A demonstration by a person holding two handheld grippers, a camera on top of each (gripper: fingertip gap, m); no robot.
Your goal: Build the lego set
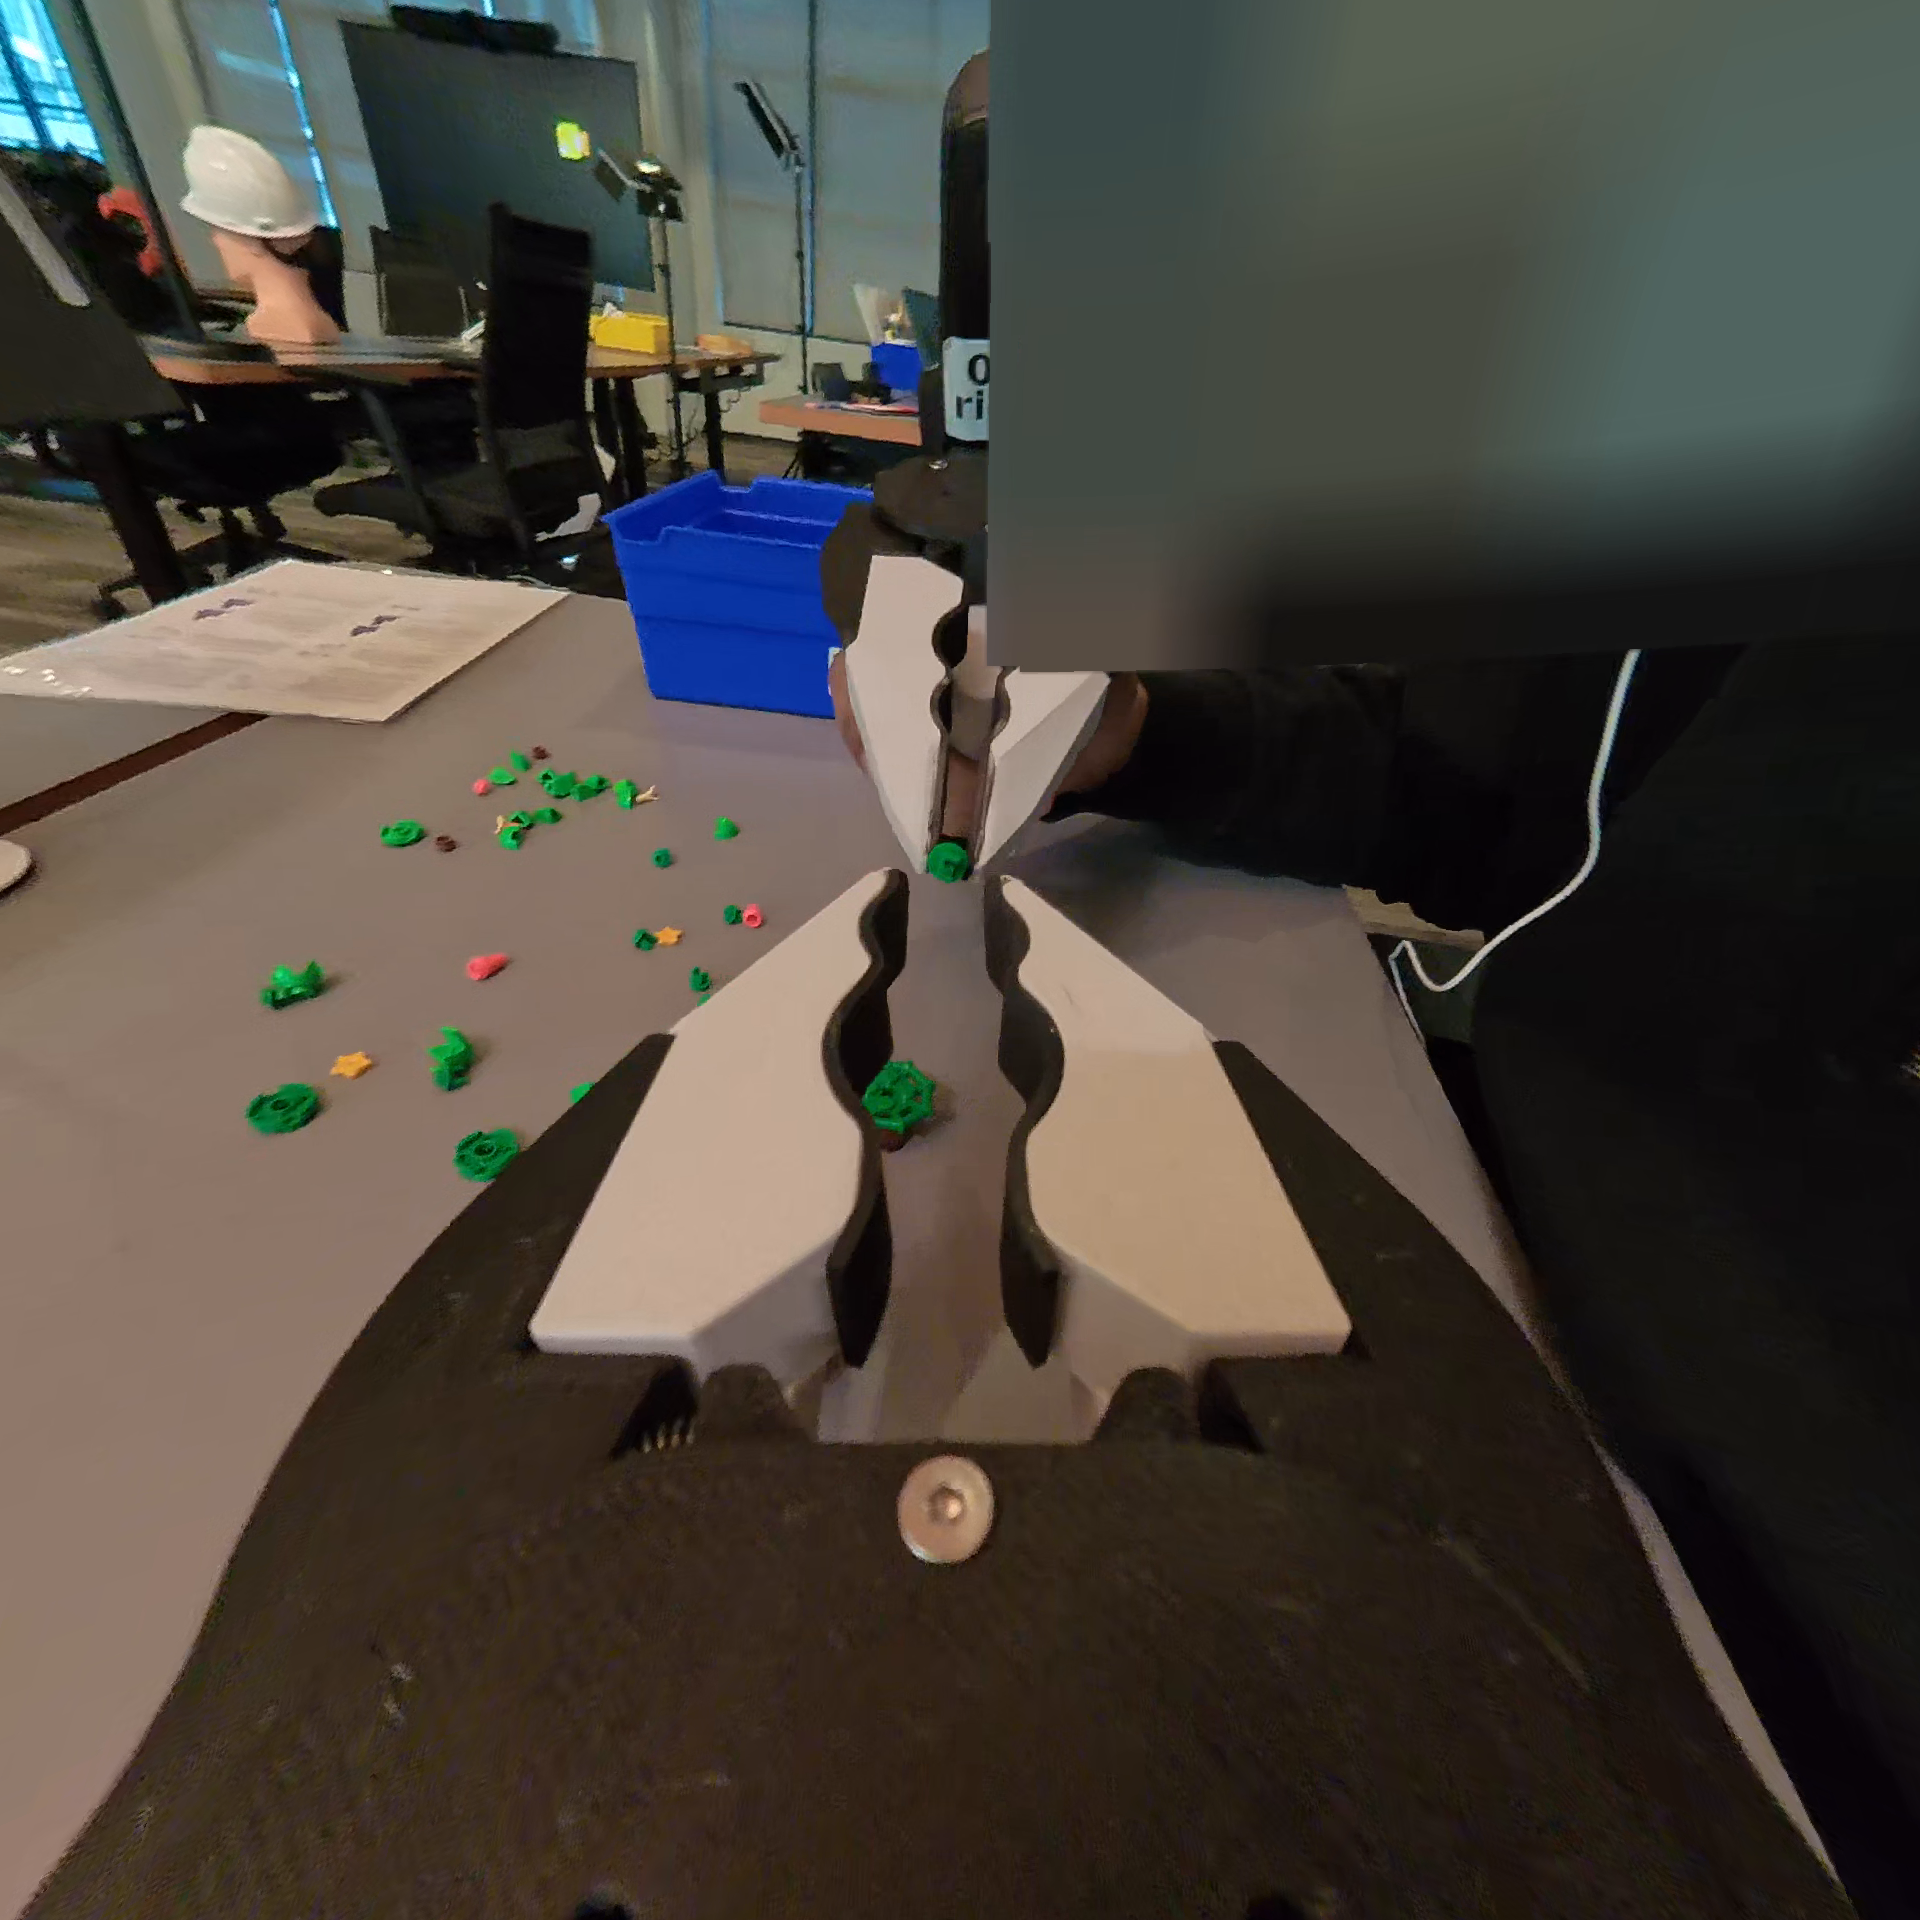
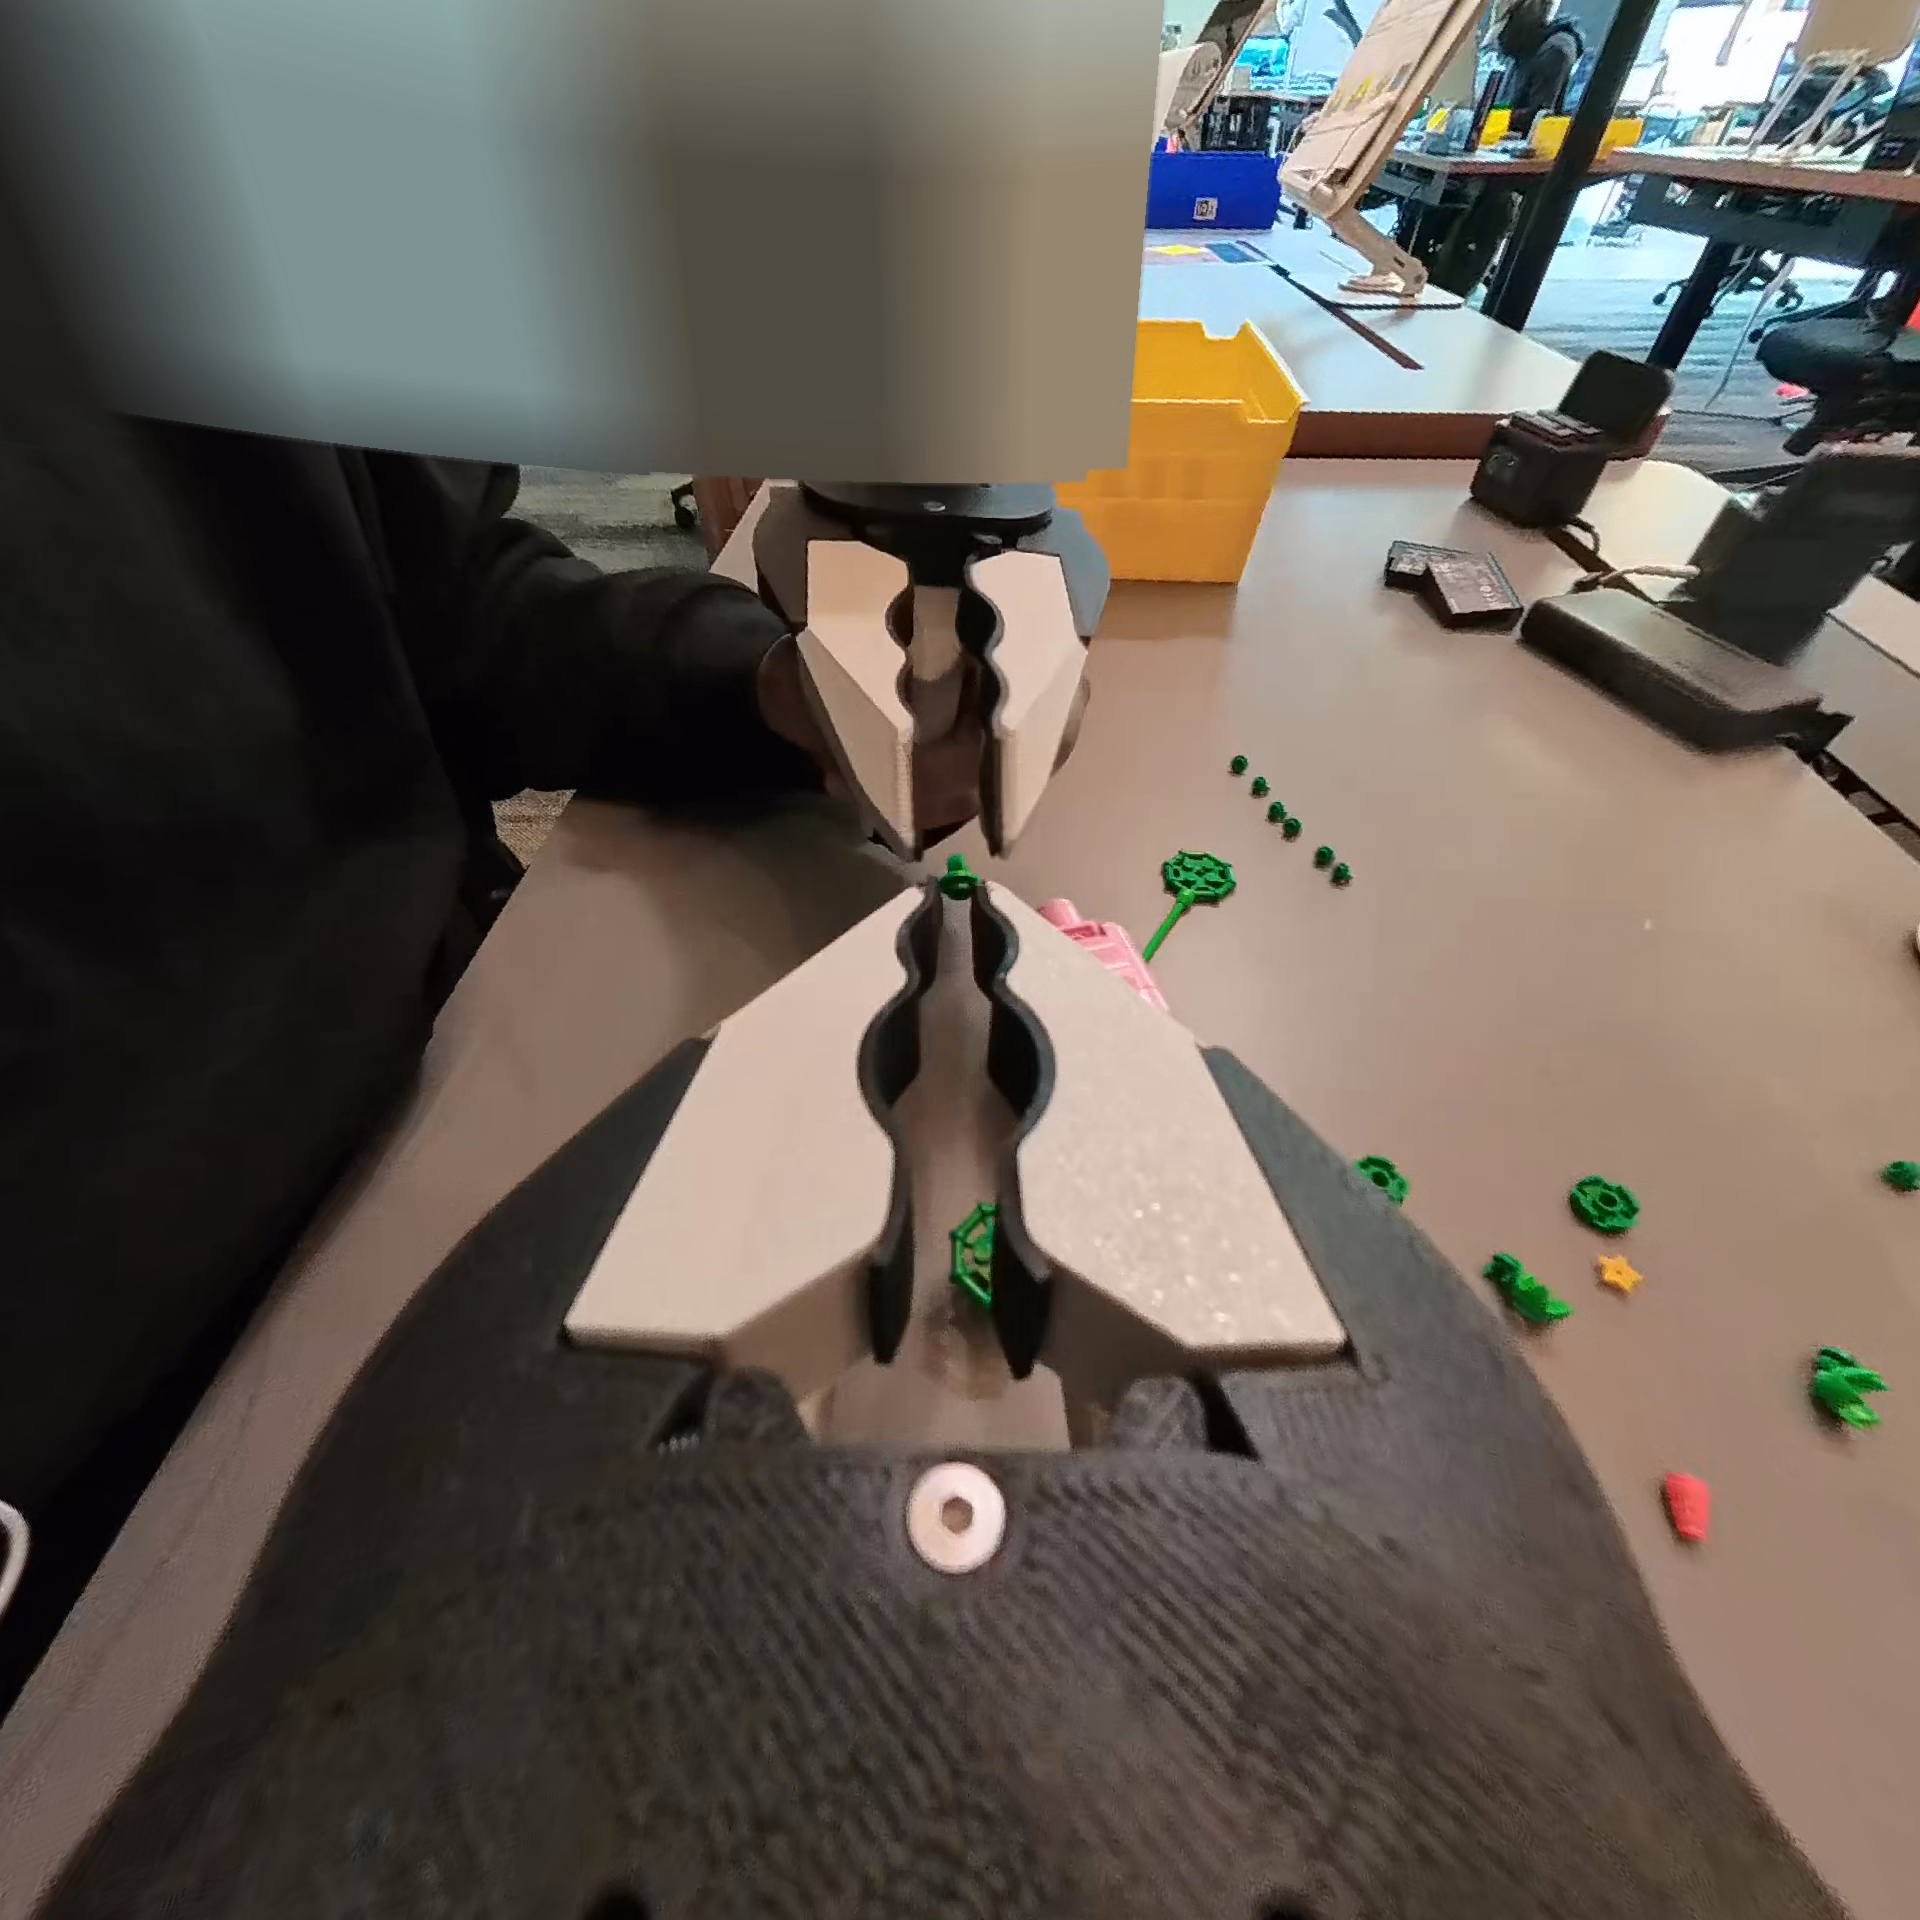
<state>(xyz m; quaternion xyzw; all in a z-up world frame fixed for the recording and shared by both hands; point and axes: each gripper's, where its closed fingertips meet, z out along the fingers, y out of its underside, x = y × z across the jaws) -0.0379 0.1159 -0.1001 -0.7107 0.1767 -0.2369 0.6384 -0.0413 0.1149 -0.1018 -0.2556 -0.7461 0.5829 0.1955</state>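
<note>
The right gripper (image 2: 954,902) pinches a small green piece (image 2: 956,883) above the desk (image 1: 208,1299) (tip to tip with the left gripper's (image 1: 943,883) narrowly parted, empty fingers), so a misaligned handover could drop it.

We see an open office or lab workspace: rows of desks (image 1: 665,358) with black office chairs (image 1: 535,343), a large dark monitor (image 1: 499,156), light stands (image 1: 795,208), and blue (image 1: 727,592) and yellow storage bins (image 2: 1195,457).
</note>
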